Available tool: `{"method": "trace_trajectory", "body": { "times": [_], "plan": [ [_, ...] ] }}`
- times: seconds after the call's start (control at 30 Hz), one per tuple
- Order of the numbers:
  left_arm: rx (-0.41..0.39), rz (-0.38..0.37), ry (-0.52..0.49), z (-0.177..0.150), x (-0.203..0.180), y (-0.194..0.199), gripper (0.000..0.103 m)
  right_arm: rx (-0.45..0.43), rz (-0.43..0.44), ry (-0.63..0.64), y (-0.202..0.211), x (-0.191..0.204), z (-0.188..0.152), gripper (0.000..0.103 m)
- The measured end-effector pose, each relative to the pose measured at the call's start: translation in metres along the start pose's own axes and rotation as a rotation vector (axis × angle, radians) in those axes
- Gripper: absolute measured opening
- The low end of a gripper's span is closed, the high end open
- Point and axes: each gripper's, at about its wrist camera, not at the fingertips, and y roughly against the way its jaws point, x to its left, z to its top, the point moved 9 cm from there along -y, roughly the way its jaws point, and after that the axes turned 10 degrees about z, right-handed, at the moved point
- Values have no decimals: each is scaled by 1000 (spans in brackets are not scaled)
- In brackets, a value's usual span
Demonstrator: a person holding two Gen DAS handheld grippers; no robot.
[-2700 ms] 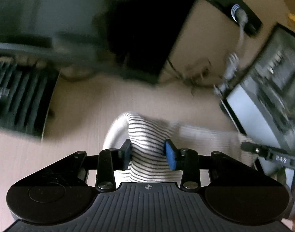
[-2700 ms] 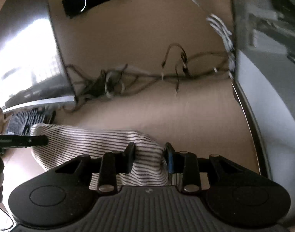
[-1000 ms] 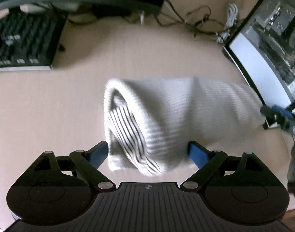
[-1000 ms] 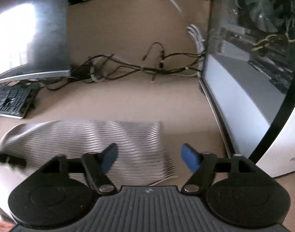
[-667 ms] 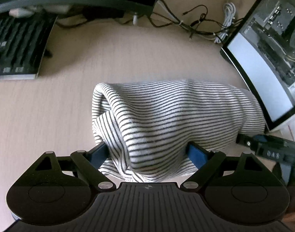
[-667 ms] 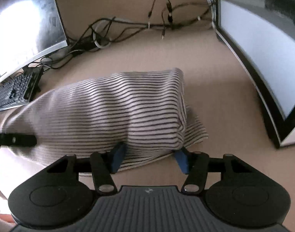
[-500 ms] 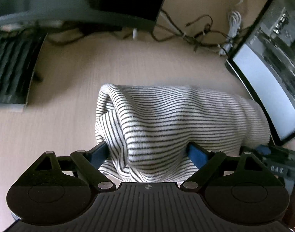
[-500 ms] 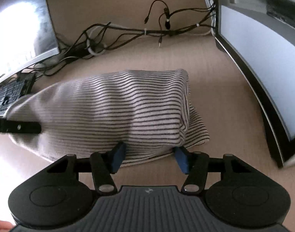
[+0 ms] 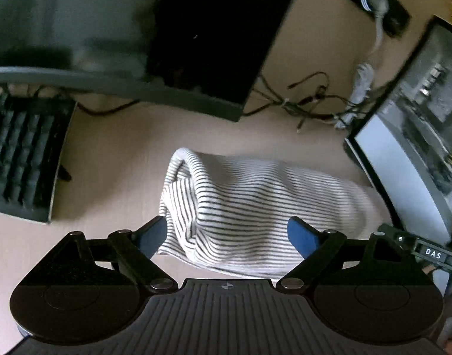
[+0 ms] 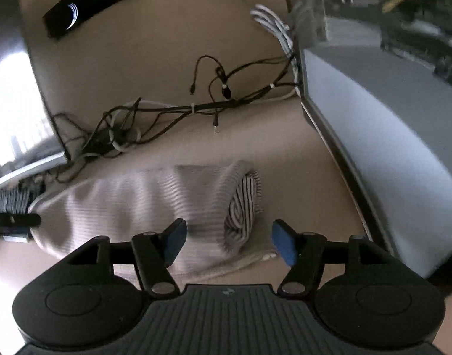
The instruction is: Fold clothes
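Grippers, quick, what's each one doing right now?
Left gripper: open, holding nothing, striped garment lies between its fingers.
Right gripper: open, holding nothing.

My two hand-held grippers: black bodies with blue pads

My left gripper (image 9: 227,233) has a black ribbed base, two round black discs at the sides, silver screws at the finger joints and blue pads (image 9: 301,236) inside. My right gripper (image 10: 227,241) is built the same; from the left camera its finger shows white letters "DAS".

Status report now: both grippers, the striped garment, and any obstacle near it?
Left gripper open, right gripper open, neither gripping. Striped garment lies folded on the desk. Cable tangle behind it, monitor beside; nothing on top.
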Motion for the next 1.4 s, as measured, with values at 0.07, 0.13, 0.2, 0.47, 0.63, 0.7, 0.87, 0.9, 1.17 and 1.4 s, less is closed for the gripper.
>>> {"method": "trace_trajectory", "body": {
  "times": [0.07, 0.13, 0.2, 0.47, 0.63, 0.7, 0.87, 0.9, 1.17, 1.4],
  "plan": [
    [22, 23, 18, 0, 0, -11, 53, 29, 66, -28, -15, -1, -1, 28],
    [2, 26, 23, 3, -3, -9, 51, 21, 61, 24, -17, 11, 5, 23],
    [-34, 11, 2, 7, -7, 6, 48, -26, 64, 97, -4, 23, 19, 18],
    [52, 63, -9, -26, 9, 0, 64, 74, -28, 105, -6, -6, -22, 12],
    [-37, 124, -65, -12, 1, 25, 69, 66, -43, 143, 2, 0, -23, 12],
    [-45, 121, -103, -13, -11, 19, 82, 64, -40, 139, 4, 2, -21, 12],
    [-65, 112, -198, -15, -39, 4, 93, -44, -27, 163, 18, 18, -3, 23],
    [-69, 110, -217, -15, -44, 1, 93, -74, -11, 164, 21, 23, 3, 33],
    [-98, 115, -316, -20, -58, -8, 98, -39, 105, 105, -23, 44, -23, 85],
    [-98, 90, -329, -22, -62, -13, 99, -40, 72, 139, -27, 46, -33, 85]
  ]
}}
